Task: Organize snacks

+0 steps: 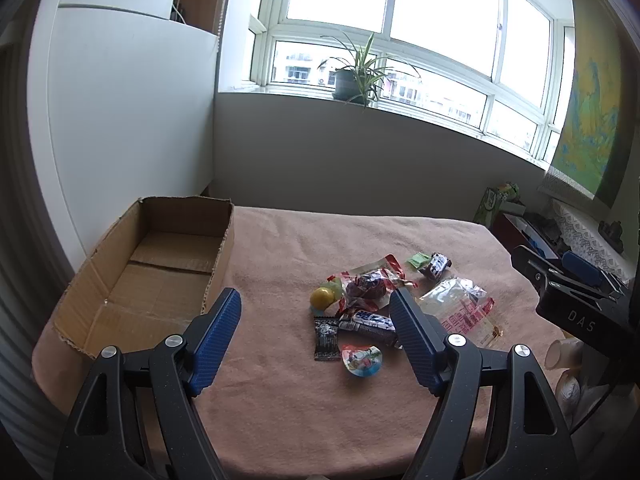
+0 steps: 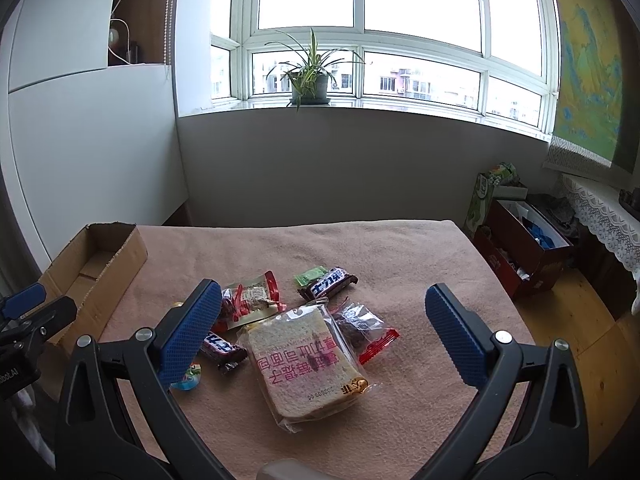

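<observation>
A pile of snacks lies mid-table on the pink cloth (image 1: 280,248): a wrapped bread slice (image 2: 308,364), chocolate bars (image 2: 330,283) (image 1: 370,322), a red date bag (image 1: 370,286), a yellow ball candy (image 1: 322,297), a black packet (image 1: 326,338), a jelly cup (image 1: 362,360) and a green sachet (image 2: 310,278). An open, empty cardboard box (image 1: 160,276) stands at the table's left. My left gripper (image 1: 316,308) is open above the table, just short of the pile. My right gripper (image 2: 324,308) is open and empty above the bread.
The right gripper's body (image 1: 568,292) shows at the right edge of the left wrist view. A red box (image 2: 524,248) and a green bag (image 2: 486,196) sit on the floor right of the table. A potted plant (image 2: 310,80) stands on the windowsill.
</observation>
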Demonstrator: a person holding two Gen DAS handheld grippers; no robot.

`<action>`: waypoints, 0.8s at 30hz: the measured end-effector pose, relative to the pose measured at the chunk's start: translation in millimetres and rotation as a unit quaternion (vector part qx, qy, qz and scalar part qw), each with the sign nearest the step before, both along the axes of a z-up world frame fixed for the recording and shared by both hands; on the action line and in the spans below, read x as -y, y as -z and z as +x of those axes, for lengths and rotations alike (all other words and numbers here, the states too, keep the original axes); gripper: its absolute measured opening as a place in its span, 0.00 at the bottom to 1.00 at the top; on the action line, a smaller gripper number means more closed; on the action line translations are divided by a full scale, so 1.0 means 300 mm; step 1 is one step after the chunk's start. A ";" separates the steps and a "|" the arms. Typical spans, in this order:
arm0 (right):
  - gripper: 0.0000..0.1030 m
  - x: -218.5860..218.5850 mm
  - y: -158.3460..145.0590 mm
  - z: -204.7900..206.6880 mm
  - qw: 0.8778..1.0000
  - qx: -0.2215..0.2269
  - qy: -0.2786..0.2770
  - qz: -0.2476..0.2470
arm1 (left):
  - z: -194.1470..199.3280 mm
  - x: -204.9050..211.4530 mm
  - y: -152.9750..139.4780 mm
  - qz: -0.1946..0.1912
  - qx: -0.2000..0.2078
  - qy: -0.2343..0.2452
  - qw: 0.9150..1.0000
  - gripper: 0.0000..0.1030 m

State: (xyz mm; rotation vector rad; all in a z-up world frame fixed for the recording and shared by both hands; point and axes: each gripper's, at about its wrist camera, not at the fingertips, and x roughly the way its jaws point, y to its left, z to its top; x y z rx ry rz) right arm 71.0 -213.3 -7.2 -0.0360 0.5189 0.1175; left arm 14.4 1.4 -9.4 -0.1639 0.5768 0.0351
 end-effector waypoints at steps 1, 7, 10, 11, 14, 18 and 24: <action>1.00 0.002 0.001 0.000 1.000 -0.001 0.001 0.000 | 0.001 0.000 0.002 -0.001 0.000 0.000 1.000 0.75; 1.00 0.004 0.007 0.007 1.000 -0.005 0.001 -0.003 | 0.009 -0.002 0.011 -0.003 -0.004 0.003 1.000 0.74; 1.00 0.006 0.011 0.014 1.000 -0.008 0.000 -0.006 | 0.014 -0.003 0.023 -0.006 -0.010 0.004 1.000 0.74; 1.00 0.008 0.014 0.016 1.000 -0.010 0.000 -0.006 | 0.015 -0.002 0.027 -0.007 -0.012 0.004 1.000 0.75; 1.00 0.023 0.028 0.027 1.000 -0.022 -0.004 0.003 | 0.018 0.003 0.038 -0.010 -0.017 0.006 1.000 0.75; 1.00 0.052 0.050 0.041 0.999 -0.038 -0.006 0.018 | 0.021 0.012 0.051 -0.013 -0.022 0.012 1.000 0.75; 1.00 0.094 0.081 0.064 0.996 -0.064 -0.029 0.049 | 0.030 0.002 0.087 -0.033 -0.037 0.017 0.999 0.74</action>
